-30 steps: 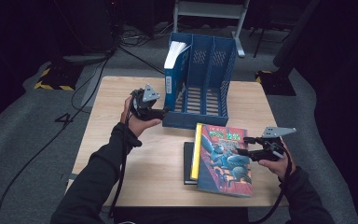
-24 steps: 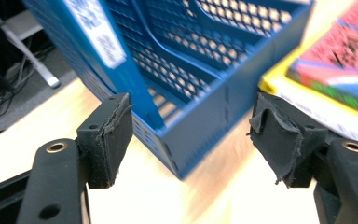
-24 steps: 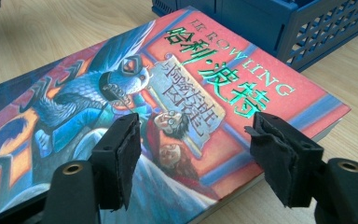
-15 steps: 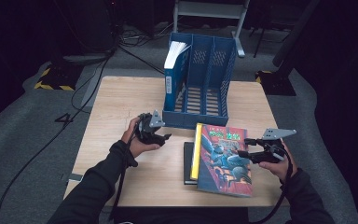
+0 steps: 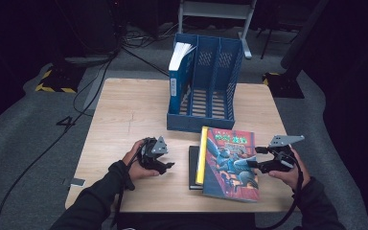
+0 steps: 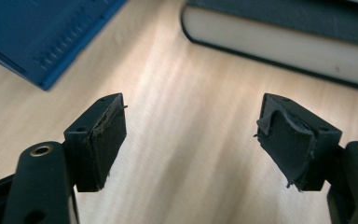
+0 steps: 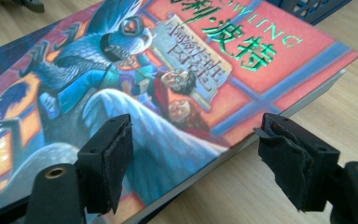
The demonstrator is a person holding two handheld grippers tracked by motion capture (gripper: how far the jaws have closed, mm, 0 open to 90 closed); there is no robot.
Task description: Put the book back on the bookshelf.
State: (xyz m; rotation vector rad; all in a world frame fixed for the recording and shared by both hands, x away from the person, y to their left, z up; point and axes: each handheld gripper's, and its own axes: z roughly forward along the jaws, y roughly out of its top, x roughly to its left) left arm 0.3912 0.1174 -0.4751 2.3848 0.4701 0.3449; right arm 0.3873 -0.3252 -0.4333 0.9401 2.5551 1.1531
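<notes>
A colourful paperback (image 5: 230,160) lies on a dark book (image 5: 193,167) at the table's front right. My left gripper (image 5: 166,166) rests low on the wood just left of that stack, pointing at it. Its jaws have just been opening and stand open with nothing between them (image 6: 191,135); the dark book's page edge (image 6: 279,42) lies ahead. My right gripper (image 5: 254,162) hovers at the paperback's right edge. Its jaws have also just been opening and are open (image 7: 193,158), straddling the paperback's corner (image 7: 168,84) without pressing on it.
A blue file rack (image 5: 211,81) stands at the back middle of the wooden table (image 5: 124,110), with a blue book (image 5: 176,76) upright in its left slot. The rack's base (image 6: 42,37) is close to my left gripper. Cables and a metal stand lie on the floor beyond.
My left hand has come away from the rack's left side, moving down and toward the table's front, beside the dark book. Both grippers' jaws have spread wider. The right hand has stayed put.
</notes>
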